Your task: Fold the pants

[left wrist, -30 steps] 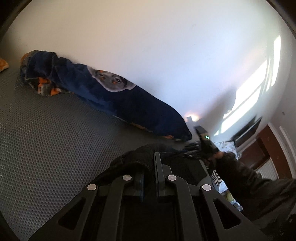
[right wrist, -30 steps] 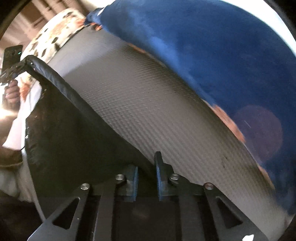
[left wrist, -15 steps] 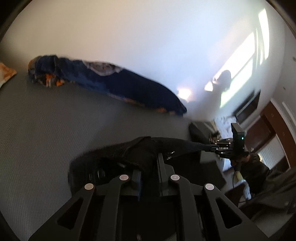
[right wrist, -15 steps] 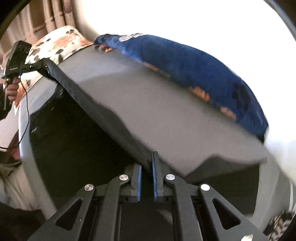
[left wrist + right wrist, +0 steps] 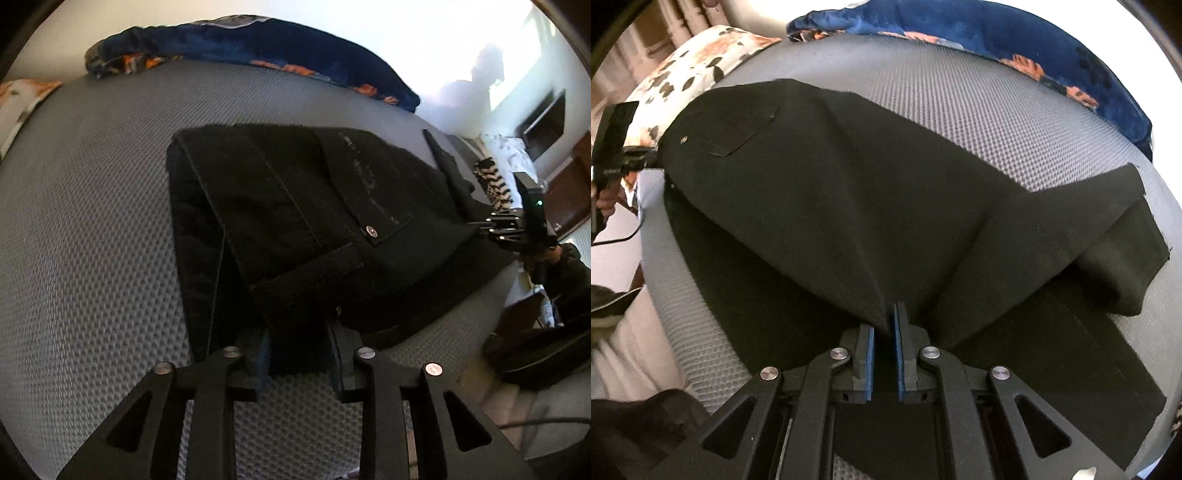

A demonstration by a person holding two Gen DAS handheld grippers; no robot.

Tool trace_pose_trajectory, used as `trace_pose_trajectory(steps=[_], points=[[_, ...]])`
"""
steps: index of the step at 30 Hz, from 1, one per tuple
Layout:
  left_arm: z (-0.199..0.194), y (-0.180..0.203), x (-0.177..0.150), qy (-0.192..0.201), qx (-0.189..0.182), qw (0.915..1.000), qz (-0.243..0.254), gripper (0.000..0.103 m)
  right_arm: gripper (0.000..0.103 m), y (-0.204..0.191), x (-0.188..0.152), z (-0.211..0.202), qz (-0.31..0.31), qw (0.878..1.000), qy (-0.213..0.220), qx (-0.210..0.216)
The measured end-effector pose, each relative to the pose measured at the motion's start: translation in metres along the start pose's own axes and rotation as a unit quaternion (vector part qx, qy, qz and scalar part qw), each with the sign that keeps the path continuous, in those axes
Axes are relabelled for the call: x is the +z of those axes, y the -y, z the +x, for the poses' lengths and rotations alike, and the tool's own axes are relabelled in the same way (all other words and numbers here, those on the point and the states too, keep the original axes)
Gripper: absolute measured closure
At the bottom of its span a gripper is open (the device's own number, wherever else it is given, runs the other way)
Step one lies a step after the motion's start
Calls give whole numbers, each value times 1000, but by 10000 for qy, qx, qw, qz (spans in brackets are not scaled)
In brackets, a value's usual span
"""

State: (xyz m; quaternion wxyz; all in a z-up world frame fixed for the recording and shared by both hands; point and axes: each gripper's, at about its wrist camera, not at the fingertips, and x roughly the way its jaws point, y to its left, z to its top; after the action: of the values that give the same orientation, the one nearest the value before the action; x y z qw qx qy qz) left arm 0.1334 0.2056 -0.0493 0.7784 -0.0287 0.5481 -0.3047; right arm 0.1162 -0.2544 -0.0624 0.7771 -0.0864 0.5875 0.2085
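Black pants point(image 5: 295, 206) lie on a grey textured mattress point(image 5: 92, 240), waistband end with a metal button toward me in the left wrist view. My left gripper point(image 5: 299, 354) has its jaws spread wide, with the waistband corner lying between them, unpinched. In the right wrist view the pants point(image 5: 849, 192) spread across the mattress point(image 5: 979, 103), one leg folded over at the right. My right gripper point(image 5: 884, 325) is shut on a fold of the black fabric and lifts it slightly. The right gripper also shows in the left wrist view point(image 5: 484, 225), and the left one shows in the right wrist view point(image 5: 646, 158).
A rolled dark blue blanket point(image 5: 258, 44) with orange patches lies along the mattress's far edge by the white wall. A floral pillow point(image 5: 694, 62) sits at the left end. Dark clothing point(image 5: 535, 354) and the mattress's near edge are at the right.
Both grippers lowered the pants from the air onto the mattress, and the fabric now lies spread out. My left gripper's jaws opened. My right gripper stays shut on the fabric.
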Motion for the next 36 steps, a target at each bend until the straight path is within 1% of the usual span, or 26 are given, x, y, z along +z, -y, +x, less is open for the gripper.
trace_pose_trajectory(steps=[2, 4, 5, 7, 9, 10, 11, 12, 15, 16, 17, 19, 24, 26, 28, 29, 30, 31, 32, 35, 36], points=[[-4, -2, -4, 20, 173, 9997, -178, 47, 96, -1, 0, 1, 29, 10000, 24, -54], [-9, -7, -5, 89, 261, 9991, -322, 39, 96, -2, 0, 1, 22, 9999, 22, -103], [-13, -10, -7, 136, 277, 9986, -419, 37, 96, -3, 1, 1, 49, 9999, 32, -115], [-26, -17, -12, 269, 327, 9965, -726, 37, 96, -4, 2, 3, 78, 9998, 34, -166], [-39, -25, -15, 469, 197, 9917, -1181, 37, 95, -4, 1, 4, 95, 9997, 44, -200], [-47, -30, -18, 585, 87, 9850, -1623, 37, 95, -6, -2, 4, 90, 9997, 56, -219], [-47, -34, -15, 635, -17, 9797, -1903, 37, 95, -6, -2, 4, 101, 9997, 80, -229], [-48, -36, -20, 702, -252, 9691, -2350, 37, 95, -6, -2, 4, 115, 9996, 88, -226], [-40, -33, -28, 709, -489, 9489, -3037, 39, 95, -4, -3, 3, 148, 9996, 124, -201], [-35, -30, -29, 699, -502, 9457, -3135, 41, 95, -4, -3, 3, 149, 9996, 132, -199], [-28, -26, -29, 674, -525, 9441, -3183, 45, 95, -4, -4, 3, 148, 9996, 137, -201], [-16, -21, -28, 629, -543, 9414, -3270, 49, 95, -4, -4, 2, 112, 9996, 140, -228], [-3, -23, -23, 675, -616, 9277, -3619, 50, 95, -6, -5, 1, 104, 9995, 166, -251], [4, -25, -18, 653, -601, 9240, -3720, 50, 95, -5, -5, 1, 136, 9994, 189, -239], [7, -25, -15, 693, -567, 9223, -3759, 50, 95, -4, -6, 1, 191, 9994, 212, -214], [7, -23, -12, 710, -523, 9230, -3746, 60, 95, -4, -6, 1, 208, 9993, 220, -207], [9, -19, -6, 714, -391, 9278, -3641, 67, 95, -4, -6, 0, 209, 9993, 227, -210], [11, -18, -2, 712, -358, 9313, -3554, 77, 95, -4, -6, 0, 210, 9993, 240, -216], [12, -15, 5, 681, -312, 9360, -3439, 81, 95, -4, -6, -2, 219, 9992, 253, -212], [5, -6, 23, 675, -139, 9479, -3109, 85, 95, -8, -6, -10, 166, 9991, 304, -260], [0, -2, 30, 680, -93, 9542, -2912, 85, 95, -12, -6, -16, 142, 9990, 320, -278]])
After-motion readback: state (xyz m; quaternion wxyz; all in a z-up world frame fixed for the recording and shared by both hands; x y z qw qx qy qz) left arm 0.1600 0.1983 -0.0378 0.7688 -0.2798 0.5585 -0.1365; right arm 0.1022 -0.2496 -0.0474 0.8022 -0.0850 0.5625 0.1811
